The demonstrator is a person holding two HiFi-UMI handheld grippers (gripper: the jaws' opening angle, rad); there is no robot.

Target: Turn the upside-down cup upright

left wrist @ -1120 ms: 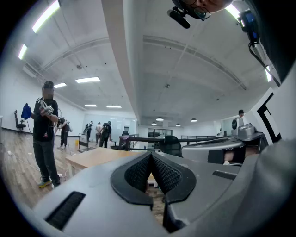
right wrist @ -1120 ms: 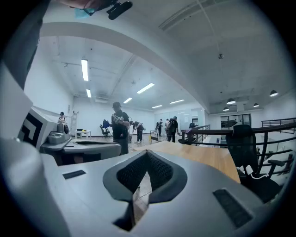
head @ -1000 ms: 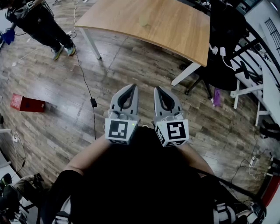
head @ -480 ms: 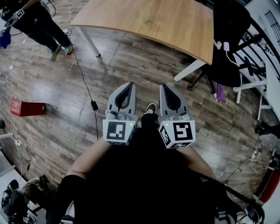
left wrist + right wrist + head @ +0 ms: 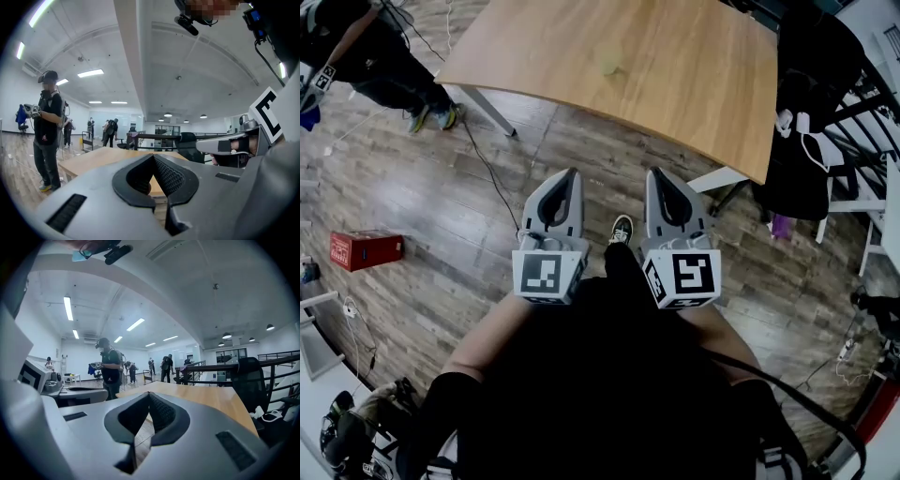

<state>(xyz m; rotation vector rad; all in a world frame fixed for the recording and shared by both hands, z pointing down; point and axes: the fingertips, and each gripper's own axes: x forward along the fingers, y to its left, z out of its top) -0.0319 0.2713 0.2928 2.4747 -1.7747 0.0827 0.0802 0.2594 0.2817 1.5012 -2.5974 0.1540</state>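
Observation:
A small pale yellow-green cup point(image 5: 608, 61) stands on the wooden table point(image 5: 694, 84), far ahead of both grippers; whether it is upside down is too small to tell. My left gripper point(image 5: 570, 174) and right gripper point(image 5: 654, 173) are held side by side over the floor, short of the table's near edge, both shut and empty. In the left gripper view the shut jaws point(image 5: 152, 157) point at the table point(image 5: 93, 159), and in the right gripper view the jaws point(image 5: 149, 394) do the same point(image 5: 206, 399). The cup does not show in either gripper view.
A person point(image 5: 375, 70) with grippers stands at the table's left end. A red box point(image 5: 366, 248) and a black cable point(image 5: 492, 178) lie on the wood floor. A black chair point(image 5: 811, 141) and railings are at the right. My shoe point(image 5: 622, 229) shows between the grippers.
Both grippers have moved forward together toward the table, which now lies nearer and larger in the head view. The jaws stayed shut.

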